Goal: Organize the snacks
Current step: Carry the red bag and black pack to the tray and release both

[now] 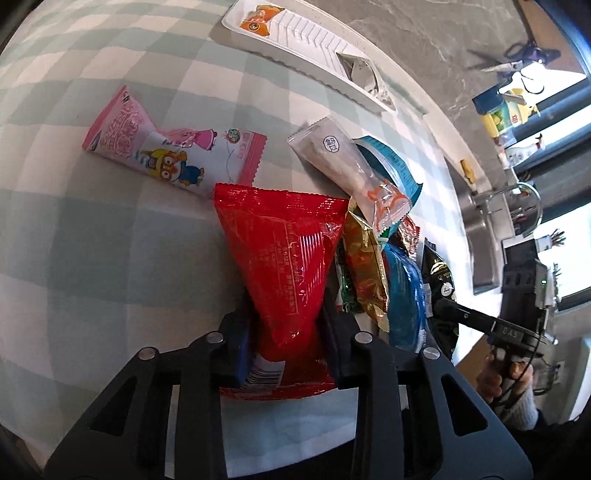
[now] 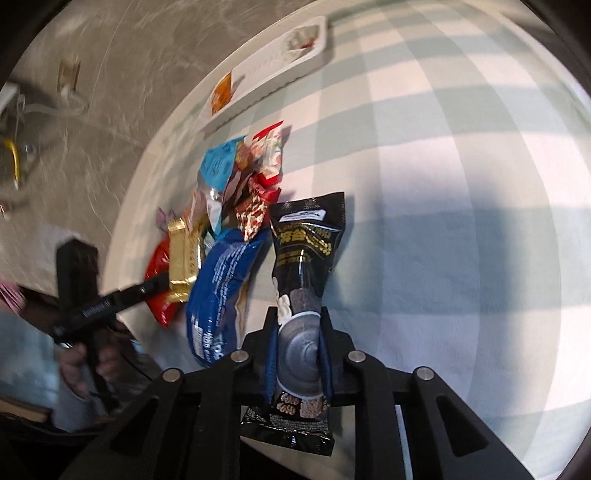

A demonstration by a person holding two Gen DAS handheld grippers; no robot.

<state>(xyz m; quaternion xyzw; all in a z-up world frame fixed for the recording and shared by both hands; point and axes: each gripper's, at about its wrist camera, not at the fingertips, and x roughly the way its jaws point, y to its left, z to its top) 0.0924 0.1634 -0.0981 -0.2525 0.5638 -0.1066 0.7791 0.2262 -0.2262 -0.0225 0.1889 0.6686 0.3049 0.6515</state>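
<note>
Your left tongs [image 1: 284, 332] are clamped on the red snack bag [image 1: 284, 258], its lower part pinched between the two blue-padded fingers [image 1: 242, 343] while the sealed top edge fans out ahead over the checked tablecloth [image 1: 92, 240]. Your right tongs [image 2: 298, 354] grip the black snack packet [image 2: 304, 266] tight at its waist, so the wrapper narrows between the pads and widens again above and below them.

Between the two held packs lies the rest of the pile on the table: a gold wrapper [image 1: 364, 266], a blue bag [image 1: 402, 295] and a clear sleeve with orange print [image 1: 351, 170] resting across a teal packet [image 1: 391, 162]. In the right wrist view the same heap runs up the left side of the black packet, with the blue bag [image 2: 218, 291] just beside it; that view is smeared, so you cannot read the smaller wrappers there with any certainty.

A pink cartoon-printed pack [image 1: 173, 147] lies apart from the pile, to the left of the red bag's top corner. Farther back, at the table's edge, sits a white ribbed tray [image 1: 306, 33] with an orange sachet [image 1: 258, 18] at one end and a pale crumpled wrapper [image 1: 364, 74] at the other.

In the left wrist view your right hand [image 1: 506, 376] shows at the lower right, wrapped around its handle.
</note>
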